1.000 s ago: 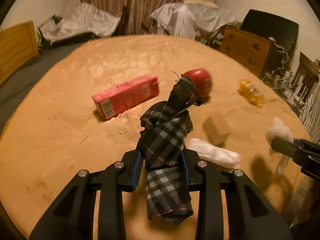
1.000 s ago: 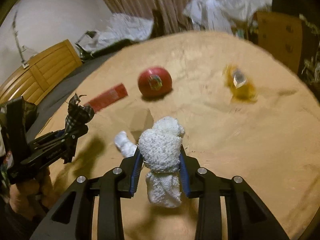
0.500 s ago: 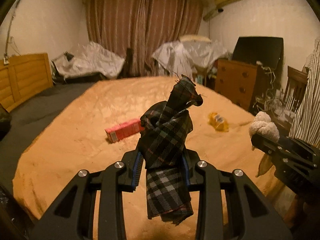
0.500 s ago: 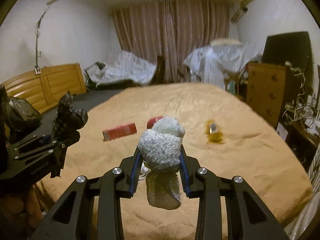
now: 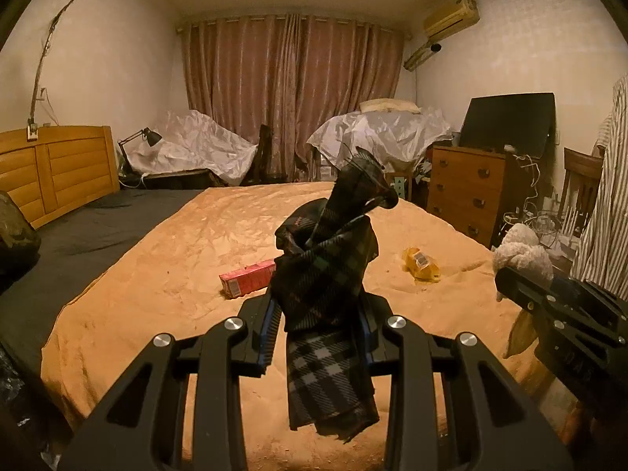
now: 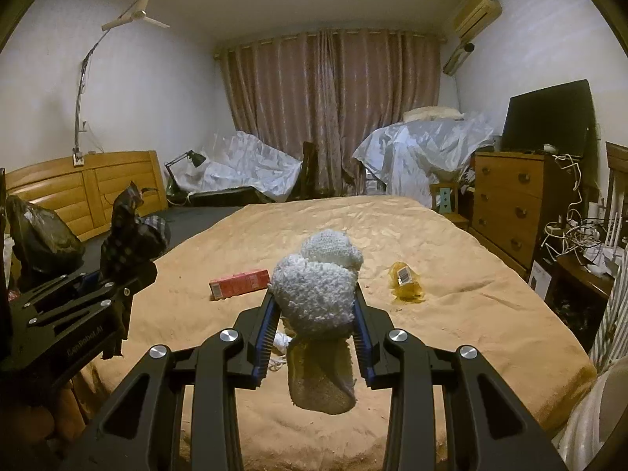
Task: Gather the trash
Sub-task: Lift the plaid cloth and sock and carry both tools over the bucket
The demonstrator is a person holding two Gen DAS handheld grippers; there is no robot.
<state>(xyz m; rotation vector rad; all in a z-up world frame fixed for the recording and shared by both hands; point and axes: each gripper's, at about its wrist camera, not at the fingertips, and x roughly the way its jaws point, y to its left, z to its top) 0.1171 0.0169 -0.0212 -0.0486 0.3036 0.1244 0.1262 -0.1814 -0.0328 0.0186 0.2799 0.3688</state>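
both grippers grip cloth: our left gripper [image 5: 320, 329] pinches the plaid cloth [image 5: 325, 274], right gripper [image 6: 314, 324] the white sock [image 6: 314, 294], near over the bed [image 6: 451, 314]; dangling ends risk slipping free.

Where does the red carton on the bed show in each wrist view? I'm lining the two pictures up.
Left wrist view: the red carton lies on the orange blanket, left of centre, just left of the plaid cloth.
Right wrist view: it lies left of the white knitted cloth.
Shared landmark: the yellow wrapper, right of centre in both.
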